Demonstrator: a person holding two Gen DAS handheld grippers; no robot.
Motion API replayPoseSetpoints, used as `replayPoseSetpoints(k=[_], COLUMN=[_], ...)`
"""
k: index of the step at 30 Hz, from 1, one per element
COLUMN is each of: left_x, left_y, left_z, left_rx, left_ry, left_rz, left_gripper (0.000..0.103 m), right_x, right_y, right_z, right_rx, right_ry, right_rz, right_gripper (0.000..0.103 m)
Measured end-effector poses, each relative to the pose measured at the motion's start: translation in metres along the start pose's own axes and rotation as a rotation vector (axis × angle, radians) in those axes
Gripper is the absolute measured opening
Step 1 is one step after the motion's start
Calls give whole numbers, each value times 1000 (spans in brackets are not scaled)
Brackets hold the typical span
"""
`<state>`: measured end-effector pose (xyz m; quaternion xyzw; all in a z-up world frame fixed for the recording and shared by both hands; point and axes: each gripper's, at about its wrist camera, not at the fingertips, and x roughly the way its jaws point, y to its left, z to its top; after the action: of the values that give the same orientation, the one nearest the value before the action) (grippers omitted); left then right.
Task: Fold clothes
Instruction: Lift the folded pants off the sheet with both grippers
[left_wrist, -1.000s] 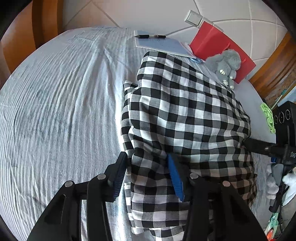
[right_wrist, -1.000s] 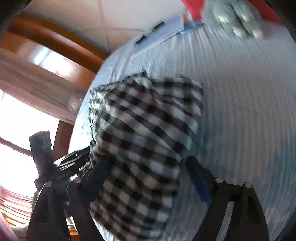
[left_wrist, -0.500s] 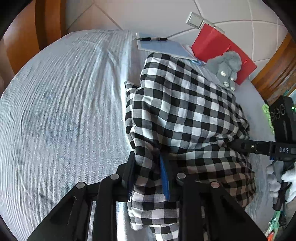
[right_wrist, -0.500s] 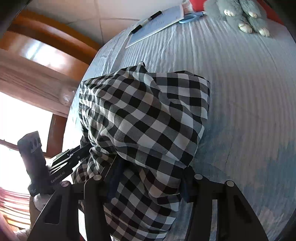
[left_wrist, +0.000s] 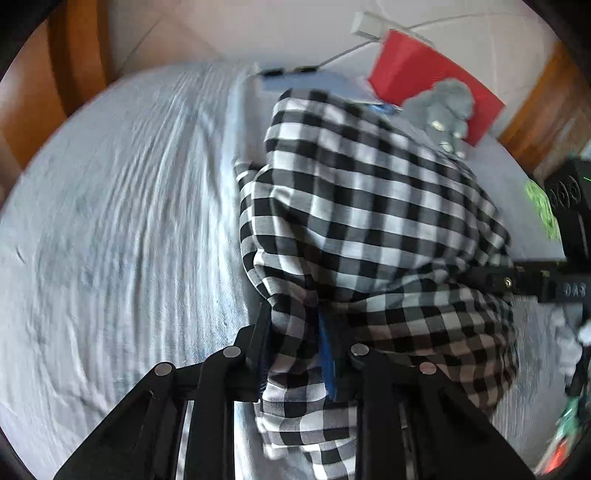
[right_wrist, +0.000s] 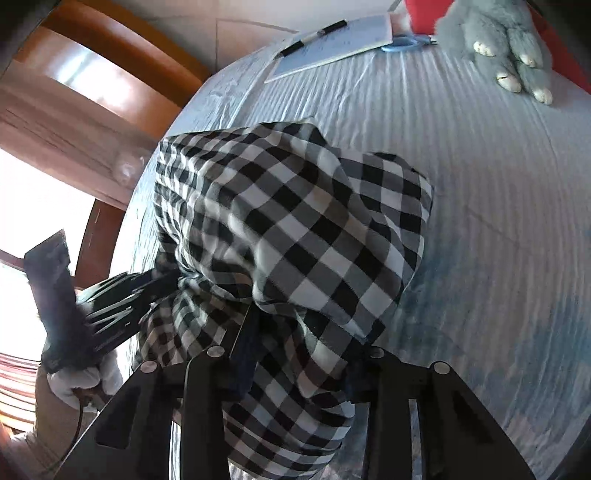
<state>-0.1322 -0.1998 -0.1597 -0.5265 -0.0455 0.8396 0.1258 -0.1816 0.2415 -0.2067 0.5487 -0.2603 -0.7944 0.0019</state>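
Observation:
A black-and-white checked garment lies bunched on the pale striped bed sheet. My left gripper is shut on the garment's near left edge, and the fabric rises in a tent from its blue pads. In the right wrist view the same garment is gathered between the fingers of my right gripper. Its jaws are closing and a thick fold fills the gap, pressed by both fingers. Each gripper also shows in the other's view, at the cloth's far side: the right gripper and the left gripper.
A grey plush toy, a red bag and a notebook with a pen lie at the head of the bed. Blue scissors rest by the notebook. A wooden bed frame borders the mattress. A white-gloved hand holds the left gripper.
The left jaws closed on the garment's edge, then held. The right jaws narrowed around a fold and came lower. The cloth now bunches up between both grippers.

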Motion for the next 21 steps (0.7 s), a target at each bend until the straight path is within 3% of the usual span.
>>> replayPoseSetpoints(k=[4, 8, 11, 13, 17, 21], left_x=[-3, -3, -5, -4, -12, -31], left_y=[8, 7, 1, -9, -17, -20], left_z=[-1, -5, -8, -11, -25, -25], left_rx=[-30, -29, -30, -24, -9, -59], left_ry=[-7, -27, -32, -35, -56, -77], left_rz=[-12, -21, 7, 32, 67, 44], left_gripper=[23, 23, 23, 11, 9, 8], right_x=[6, 3, 0, -10, -16, -31], right_y=[-9, -9, -2, 6, 35, 34], right_z=[6, 5, 10, 11, 0, 0], right_rx=[39, 56, 23, -10, -171, -155], right_ry=[-13, -25, -21, -28, -74, -125], right_rz=[57, 62, 13, -29, -167, -159], right_gripper=[36, 37, 34, 25, 21, 18])
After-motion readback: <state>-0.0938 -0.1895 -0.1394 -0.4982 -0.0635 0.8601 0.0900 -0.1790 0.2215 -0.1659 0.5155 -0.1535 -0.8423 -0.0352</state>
